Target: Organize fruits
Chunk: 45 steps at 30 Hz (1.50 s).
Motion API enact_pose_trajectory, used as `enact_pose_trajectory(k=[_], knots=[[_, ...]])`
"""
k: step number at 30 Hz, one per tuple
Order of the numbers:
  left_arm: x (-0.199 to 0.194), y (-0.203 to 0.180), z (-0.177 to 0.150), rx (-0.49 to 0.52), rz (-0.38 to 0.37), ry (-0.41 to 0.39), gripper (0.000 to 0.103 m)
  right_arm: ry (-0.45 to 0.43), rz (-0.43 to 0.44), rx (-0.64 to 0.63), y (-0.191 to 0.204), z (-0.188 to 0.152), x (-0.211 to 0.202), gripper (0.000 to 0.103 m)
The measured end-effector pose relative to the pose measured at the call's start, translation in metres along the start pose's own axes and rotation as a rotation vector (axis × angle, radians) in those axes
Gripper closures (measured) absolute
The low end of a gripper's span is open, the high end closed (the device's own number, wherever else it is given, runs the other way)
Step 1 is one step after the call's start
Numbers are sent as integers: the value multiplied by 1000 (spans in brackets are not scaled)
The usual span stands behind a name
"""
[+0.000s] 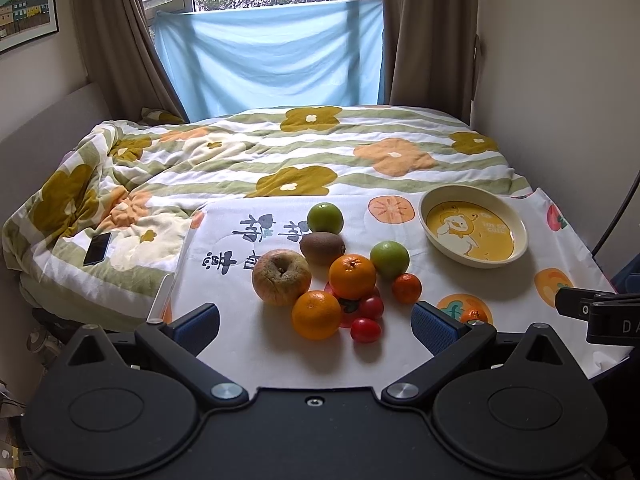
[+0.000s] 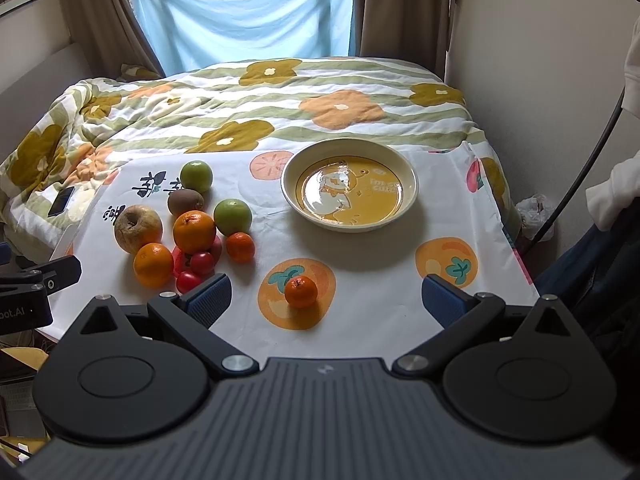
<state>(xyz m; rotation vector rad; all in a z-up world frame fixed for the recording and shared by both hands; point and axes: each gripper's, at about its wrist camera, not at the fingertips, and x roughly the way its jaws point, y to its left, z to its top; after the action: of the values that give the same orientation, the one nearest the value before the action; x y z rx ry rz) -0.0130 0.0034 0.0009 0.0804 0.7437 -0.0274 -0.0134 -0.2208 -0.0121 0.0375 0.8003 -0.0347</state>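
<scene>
At the far left of the left wrist view, a dark phone (image 1: 97, 249) is lying on the flowered quilt (image 1: 248, 152), beside the white fruit-print cloth (image 1: 280, 360). You are holding the left gripper (image 1: 316, 326) with its blue-padded fingers spread wide and nothing between them, framing the fruit pile at the frame's centre. In that pile a wrinkled apple (image 1: 281, 277) is sitting leftmost, touching a large orange (image 1: 316, 314) below it; a kiwi (image 1: 322, 247) and a green fruit (image 1: 325, 218) are lying above, a second orange (image 1: 352, 276) and another green fruit (image 1: 389, 259) to the right, with two cherry tomatoes (image 1: 366, 330) and a small mandarin (image 1: 406, 288) nearby. Further right, the cream dish with the yellow duck picture (image 1: 473, 231) is standing empty in the upper right. In the right wrist view, you are keeping the right gripper (image 2: 325, 300) equally wide and empty, with a lone mandarin (image 2: 301, 291) sitting between its fingers on an orange print.
</scene>
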Motion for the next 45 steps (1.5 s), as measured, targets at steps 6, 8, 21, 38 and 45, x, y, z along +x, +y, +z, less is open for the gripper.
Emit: enact_pose_trajectory(k=[6, 8, 21, 38, 45], knots=[[-1, -2, 2, 2, 4, 2, 0, -1, 2, 0, 0, 0, -1, 0], [-1, -2, 2, 2, 3, 2, 0, -1, 1, -1, 0, 0, -1, 0], [-3, -4, 5, 4, 5, 1, 0, -4, 2, -1, 3, 0, -3, 0], [-3, -4, 4, 3, 3, 1, 0, -7, 2, 1, 3, 0, -3, 0], [-3, -5, 6, 0, 3, 3, 0, -8, 1, 1, 2, 0, -3, 0]])
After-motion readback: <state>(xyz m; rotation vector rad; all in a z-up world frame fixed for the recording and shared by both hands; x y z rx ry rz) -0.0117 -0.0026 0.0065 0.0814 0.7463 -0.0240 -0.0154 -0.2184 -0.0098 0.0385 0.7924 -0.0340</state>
